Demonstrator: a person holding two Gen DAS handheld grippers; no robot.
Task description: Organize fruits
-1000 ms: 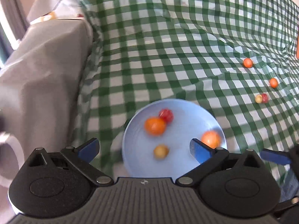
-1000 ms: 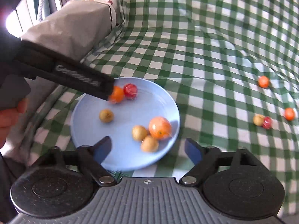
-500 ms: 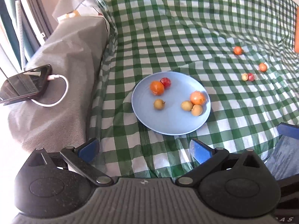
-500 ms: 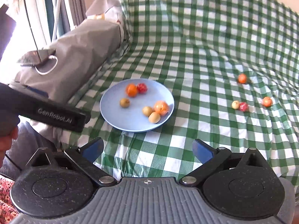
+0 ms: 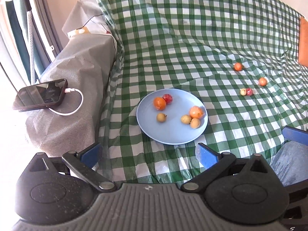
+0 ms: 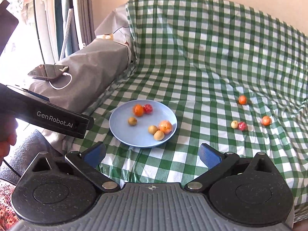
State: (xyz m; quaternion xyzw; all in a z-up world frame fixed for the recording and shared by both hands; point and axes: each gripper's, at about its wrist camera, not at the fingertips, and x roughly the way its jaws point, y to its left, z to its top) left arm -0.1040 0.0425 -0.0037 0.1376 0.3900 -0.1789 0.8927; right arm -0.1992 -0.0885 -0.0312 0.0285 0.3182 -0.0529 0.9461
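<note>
A light blue plate (image 5: 173,136) (image 6: 123,134) lies on the green checked cloth and holds several small fruits: two orange, one red, three yellow-brown. More fruits lie loose on the cloth to the right: an orange one (image 5: 238,66) (image 6: 242,100), another orange one (image 5: 262,81) (image 6: 266,120), and a pale one touching a red one (image 5: 249,91) (image 6: 242,125). My left gripper (image 5: 149,154) is open and empty, held back from the plate. My right gripper (image 6: 152,154) is open and empty, also short of the plate.
A grey covered armrest (image 5: 73,61) stands at the left with a phone (image 5: 41,94) (image 6: 48,71) and white cable on it. The left gripper's body (image 6: 48,115) crosses the left of the right wrist view. An orange cushion (image 5: 303,42) is at the far right.
Both grippers have pulled back and up from the plate, which now looks smaller and farther. The left gripper no longer hovers over the fruits. The fruits on the plate have not moved.
</note>
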